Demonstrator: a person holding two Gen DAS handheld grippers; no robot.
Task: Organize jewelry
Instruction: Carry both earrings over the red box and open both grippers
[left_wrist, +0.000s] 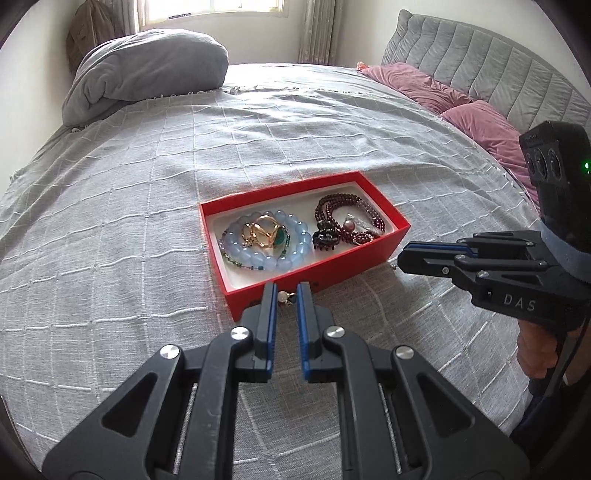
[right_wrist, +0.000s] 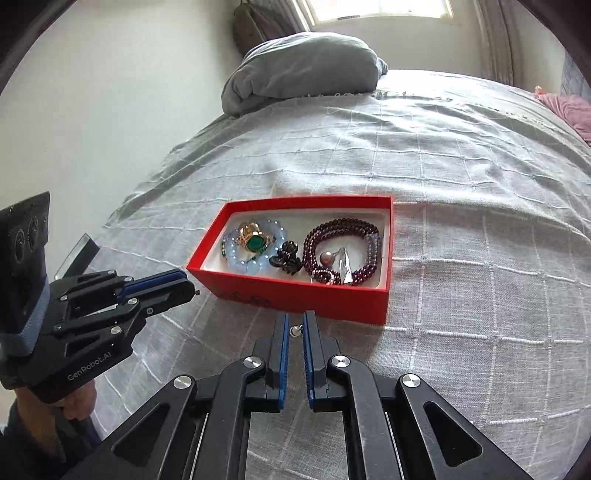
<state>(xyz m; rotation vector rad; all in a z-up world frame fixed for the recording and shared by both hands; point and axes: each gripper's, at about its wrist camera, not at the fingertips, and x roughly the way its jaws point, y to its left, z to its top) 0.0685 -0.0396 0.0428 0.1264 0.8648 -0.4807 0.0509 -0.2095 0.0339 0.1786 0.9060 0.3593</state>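
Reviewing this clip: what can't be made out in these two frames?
- Small pearl piece between the left gripper fingers, left wrist view: too small to identify; contact unclear.
- Pearl stud at the right gripper, right wrist view: grip unclear.
- Red box front marking: hidden by fingers.
- Box floor under blue bead bracelet: covered.

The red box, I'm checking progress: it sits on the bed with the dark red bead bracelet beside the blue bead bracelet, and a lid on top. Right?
Not quite: the red box has no lid; it is open, as the right wrist view shows. The dark red bead bracelet does lie beside the blue bead bracelet.
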